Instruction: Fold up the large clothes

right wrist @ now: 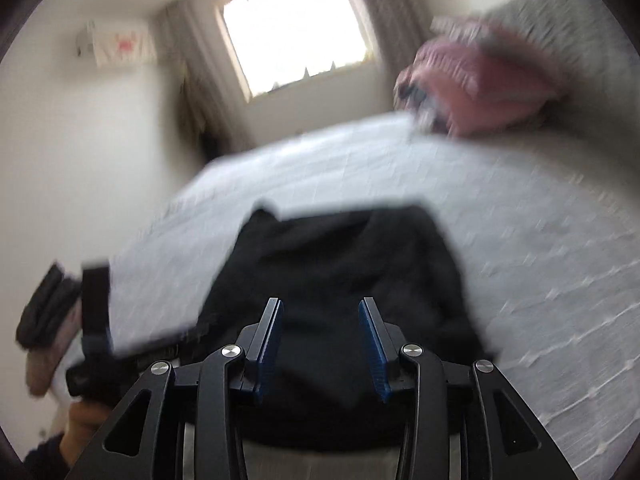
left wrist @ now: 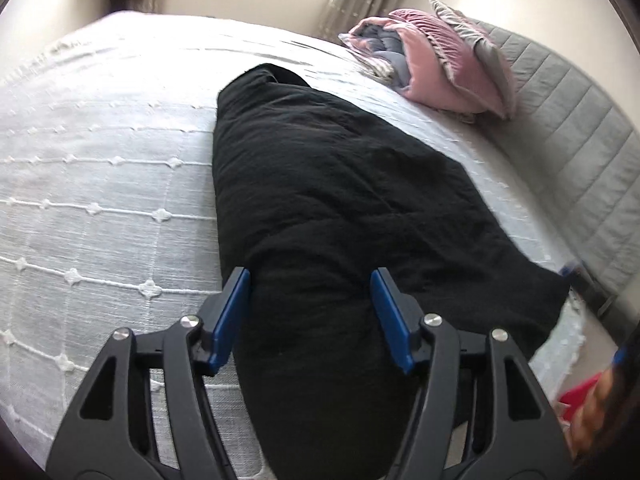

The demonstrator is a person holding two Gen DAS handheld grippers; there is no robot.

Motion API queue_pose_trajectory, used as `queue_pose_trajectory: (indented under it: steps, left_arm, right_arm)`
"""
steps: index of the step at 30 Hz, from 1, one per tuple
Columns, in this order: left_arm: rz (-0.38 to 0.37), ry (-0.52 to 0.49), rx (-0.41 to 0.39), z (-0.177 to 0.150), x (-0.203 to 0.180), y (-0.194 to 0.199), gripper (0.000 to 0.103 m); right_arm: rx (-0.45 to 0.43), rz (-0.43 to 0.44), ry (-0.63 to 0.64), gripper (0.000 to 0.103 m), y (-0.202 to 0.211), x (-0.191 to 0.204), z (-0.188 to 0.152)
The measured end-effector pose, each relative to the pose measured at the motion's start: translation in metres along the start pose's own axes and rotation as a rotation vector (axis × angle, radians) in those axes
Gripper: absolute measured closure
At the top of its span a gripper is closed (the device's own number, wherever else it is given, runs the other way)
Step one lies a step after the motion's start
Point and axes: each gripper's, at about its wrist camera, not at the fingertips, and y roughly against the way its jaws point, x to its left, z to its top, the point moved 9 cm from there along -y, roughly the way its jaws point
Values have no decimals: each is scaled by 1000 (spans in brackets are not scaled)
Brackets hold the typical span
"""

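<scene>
Presently, the black garment [left wrist: 336, 216] lies lengthwise on the white bedspread [left wrist: 100, 184], folded into a long strip. The left gripper [left wrist: 310, 312] hovers over its near end, jaws parted and pressing nothing. The right gripper [right wrist: 320, 344], jaws likewise apart and empty, hangs above the same cloth. Pink pillows [left wrist: 444, 64] sit by the grey headboard [left wrist: 580, 144].

Daylight from window [right wrist: 296, 28], glare; right view motion-blurred; fisheye edges dark.
</scene>
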Motion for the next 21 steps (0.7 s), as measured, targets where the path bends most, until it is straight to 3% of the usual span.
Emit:
queue_pose_trajectory:
  steps: [3, 7, 15, 18, 21]
  left_arm:
    - [29, -26, -6, -2, -3, -2, 39]
    - [71, -67, -17, -2, -6, -3, 39]
    - [61, -95, 23, 1, -3, -1, 39]
    - [21, -76, 63, 17, 1, 0, 39]
    - [42, -107, 53, 48, 3, -3, 39]
  right_arm:
    - [136, -177, 54, 72, -30, -15, -21]
    - [207, -252, 14, 102, -43, -44, -30]
    - [255, -263, 15, 103, -57, -53, -39]
    - [254, -284, 27, 103, -57, -52, -39]
    - [250, -272, 5, 103, -57, -53, -39]
